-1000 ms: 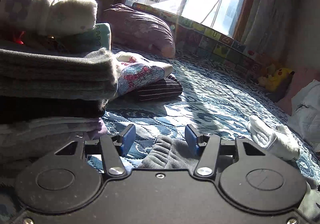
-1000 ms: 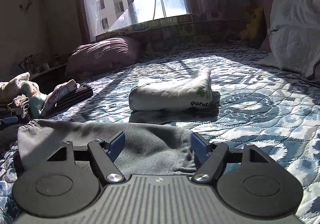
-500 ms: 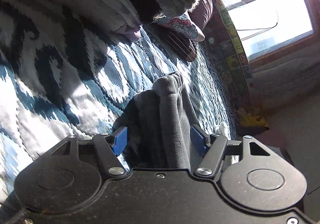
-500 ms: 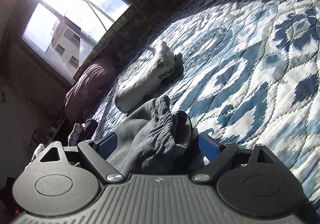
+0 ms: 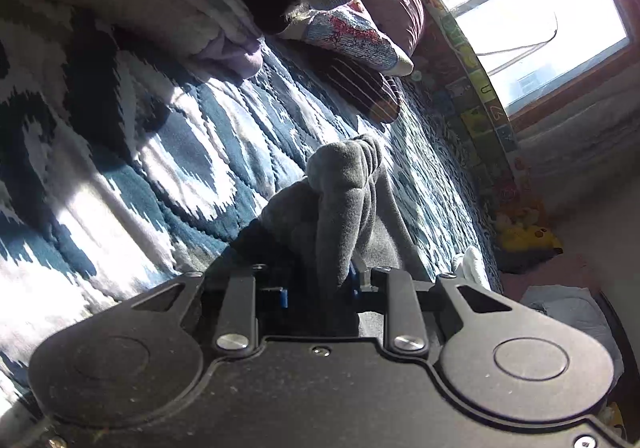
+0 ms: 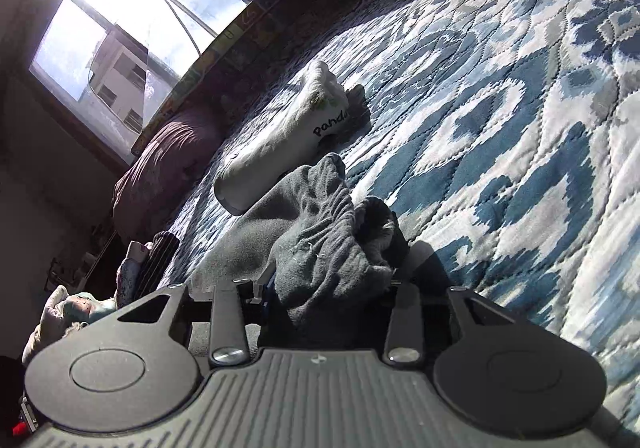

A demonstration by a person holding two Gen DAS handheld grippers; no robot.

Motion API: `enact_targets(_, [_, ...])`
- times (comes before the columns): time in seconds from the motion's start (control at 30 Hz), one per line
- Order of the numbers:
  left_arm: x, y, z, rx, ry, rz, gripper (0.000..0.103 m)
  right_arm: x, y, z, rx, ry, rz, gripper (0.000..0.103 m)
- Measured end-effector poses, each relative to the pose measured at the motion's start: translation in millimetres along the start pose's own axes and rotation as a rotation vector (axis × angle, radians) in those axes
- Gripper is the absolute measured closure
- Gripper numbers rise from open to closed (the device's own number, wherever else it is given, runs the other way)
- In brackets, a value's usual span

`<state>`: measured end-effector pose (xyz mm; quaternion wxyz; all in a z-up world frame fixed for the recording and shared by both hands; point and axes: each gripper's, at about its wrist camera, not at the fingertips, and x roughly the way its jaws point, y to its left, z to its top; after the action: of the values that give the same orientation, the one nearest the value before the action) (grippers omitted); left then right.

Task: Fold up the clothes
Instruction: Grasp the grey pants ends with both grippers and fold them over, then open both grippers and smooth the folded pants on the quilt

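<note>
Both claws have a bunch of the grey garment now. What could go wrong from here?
1. The left claw and right claw each pinch a thick wad of the grey garment; layers may slip out unevenly and spoil the fold.
2. The folded white "panda" garment lies close behind; swinging the grey cloth could knock it.

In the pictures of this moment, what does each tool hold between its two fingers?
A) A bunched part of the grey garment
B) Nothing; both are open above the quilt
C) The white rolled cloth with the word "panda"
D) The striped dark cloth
A: the left tool and the right tool are each shut on bunched folds of the grey garment, which lies on the blue patterned quilt.
</note>
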<state>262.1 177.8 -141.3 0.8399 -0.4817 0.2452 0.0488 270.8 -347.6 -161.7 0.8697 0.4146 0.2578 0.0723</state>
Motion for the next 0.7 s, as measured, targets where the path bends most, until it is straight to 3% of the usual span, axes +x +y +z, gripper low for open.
enact_targets(0.1, [-30.5, -5.2, 1.7, 0.004, -0.023, -0.017, 0.087, -26.1, 8.2, 6.2, 0.036, 0.014, 0.039, 0.074])
enact_targets(0.2, [-47.4, 10.9, -5.6, -0.009, 0.008, 0.019, 0.087, -47.4, 16.9, 2.0, -0.025, 0.046, 0.034, 0.074])
enact_targets(0.23, [-46.5, 19.7, -9.2, -0.001, 0.032, 0.038, 0.086, -50.4, 25.2, -3.9, -0.088, 0.030, 0.028, 0.069])
enact_targets(0.27, [-45.6, 28.6, -12.8, 0.007, 0.056, 0.057, 0.078, -53.4, 33.6, -9.9, -0.151, 0.013, 0.023, 0.066])
enact_targets(0.3, [-48.3, 33.0, -12.0, -0.016, 0.066, 0.047, 0.077, -56.3, 41.9, -15.8, -0.214, -0.003, 0.017, 0.066])
enact_targets(0.37, [-59.9, 34.3, -6.9, -0.060, 0.059, 0.027, 0.073, -62.3, 58.5, -27.6, -0.340, -0.036, 0.006, 0.049])
enact_targets(0.4, [-72.1, 29.5, -5.8, -0.042, 0.012, 0.044, 0.052, -65.3, 66.9, -33.6, -0.403, -0.052, 0.000, 0.044])
enact_targets(0.43, [-84.3, 24.9, -5.5, -0.007, -0.038, 0.074, 0.046, -68.3, 75.2, -39.5, -0.466, -0.069, -0.005, 0.036])
enact_targets(0.53, [-113.5, 3.7, -10.8, 0.165, -0.136, 0.124, 0.048, -77.3, 100.2, -57.3, -0.656, -0.118, -0.022, 0.038])
enact_targets(0.63, [-109.9, -41.3, -39.8, 0.450, -0.112, 0.015, 0.052, -78.6, 123.5, -77.2, -0.839, -0.145, -0.031, 0.055])
enact_targets(0.67, [-101.6, -56.4, -54.1, 0.535, -0.082, -0.036, 0.053, -63.9, 128.0, -88.2, -0.889, -0.109, -0.016, 0.066])
enact_targets(0.7, [-93.5, -69.9, -73.7, 0.630, -0.055, -0.068, 0.054, -51.1, 129.7, -97.9, -0.922, -0.076, -0.012, 0.069])
